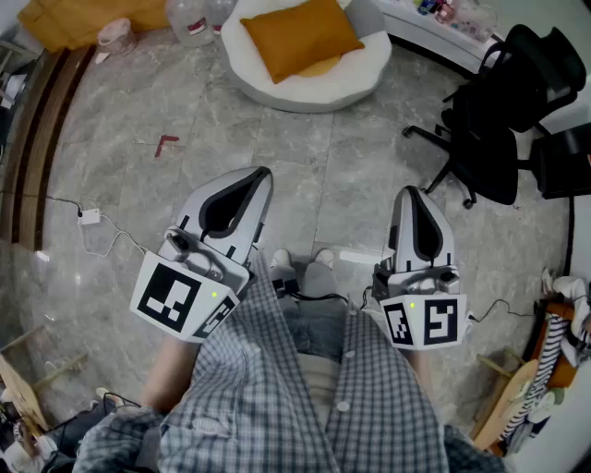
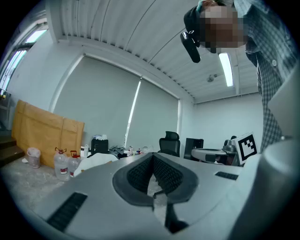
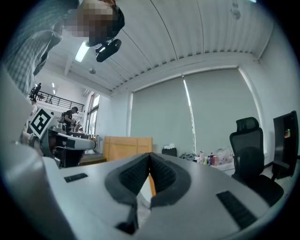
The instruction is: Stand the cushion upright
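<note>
An orange cushion (image 1: pixel 300 35) lies flat, slightly tilted, on a round white floor seat (image 1: pixel 305 90) at the far side of the tiled floor. Both grippers are held level and well short of it, above the person's shoes. My left gripper (image 1: pixel 263 174) is shut with nothing in it; in the left gripper view its jaws (image 2: pixel 152 157) meet at the tip. My right gripper (image 1: pixel 411 191) is shut and empty too. In the right gripper view a sliver of the orange cushion (image 3: pixel 152 185) shows below the closed jaws (image 3: pixel 150 154).
Black office chairs (image 1: pixel 499 111) stand at the right. Water bottles (image 1: pixel 189 20) and a cardboard sheet (image 1: pixel 83 18) sit at the far left. A white plug with its cable (image 1: pixel 90 217) lies on the floor at left, a small red piece (image 1: pixel 166 143) beyond it.
</note>
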`<state>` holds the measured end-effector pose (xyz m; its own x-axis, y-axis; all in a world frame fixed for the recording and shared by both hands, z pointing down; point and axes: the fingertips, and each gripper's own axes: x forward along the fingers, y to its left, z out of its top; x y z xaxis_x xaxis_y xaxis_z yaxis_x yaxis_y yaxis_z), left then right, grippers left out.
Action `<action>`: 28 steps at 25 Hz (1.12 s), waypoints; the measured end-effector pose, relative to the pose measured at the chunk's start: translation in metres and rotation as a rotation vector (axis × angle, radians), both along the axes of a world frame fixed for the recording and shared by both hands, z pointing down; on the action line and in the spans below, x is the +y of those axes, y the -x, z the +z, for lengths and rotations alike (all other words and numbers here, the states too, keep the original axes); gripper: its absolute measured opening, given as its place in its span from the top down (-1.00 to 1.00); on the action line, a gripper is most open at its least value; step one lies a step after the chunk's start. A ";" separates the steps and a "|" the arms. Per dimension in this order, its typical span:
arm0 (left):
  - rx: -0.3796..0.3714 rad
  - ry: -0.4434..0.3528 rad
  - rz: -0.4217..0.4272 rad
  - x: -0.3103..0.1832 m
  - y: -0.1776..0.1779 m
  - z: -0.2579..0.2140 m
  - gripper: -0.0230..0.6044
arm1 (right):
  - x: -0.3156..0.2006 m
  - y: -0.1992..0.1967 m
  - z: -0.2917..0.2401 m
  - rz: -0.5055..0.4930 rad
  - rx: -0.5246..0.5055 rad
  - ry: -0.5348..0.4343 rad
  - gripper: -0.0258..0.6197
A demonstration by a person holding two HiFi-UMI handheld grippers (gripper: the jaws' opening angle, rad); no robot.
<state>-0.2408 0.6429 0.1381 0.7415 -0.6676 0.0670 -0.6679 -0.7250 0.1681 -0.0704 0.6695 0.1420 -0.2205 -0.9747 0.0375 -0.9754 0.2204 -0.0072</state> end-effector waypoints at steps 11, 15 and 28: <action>-0.026 -0.010 0.028 -0.006 0.001 0.004 0.91 | -0.006 0.006 0.004 0.011 0.005 0.014 0.90; -0.007 -0.010 0.008 -0.014 0.014 0.003 0.91 | -0.009 0.012 0.003 0.018 -0.004 0.008 0.90; 0.012 -0.020 -0.037 -0.031 0.035 0.000 0.91 | -0.013 0.010 0.007 0.043 0.047 0.021 0.90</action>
<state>-0.2762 0.6120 0.1379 0.7171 -0.6956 0.0441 -0.6922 -0.7033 0.1621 -0.0799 0.6563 0.1492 -0.1762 -0.9820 0.0677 -0.9833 0.1788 0.0347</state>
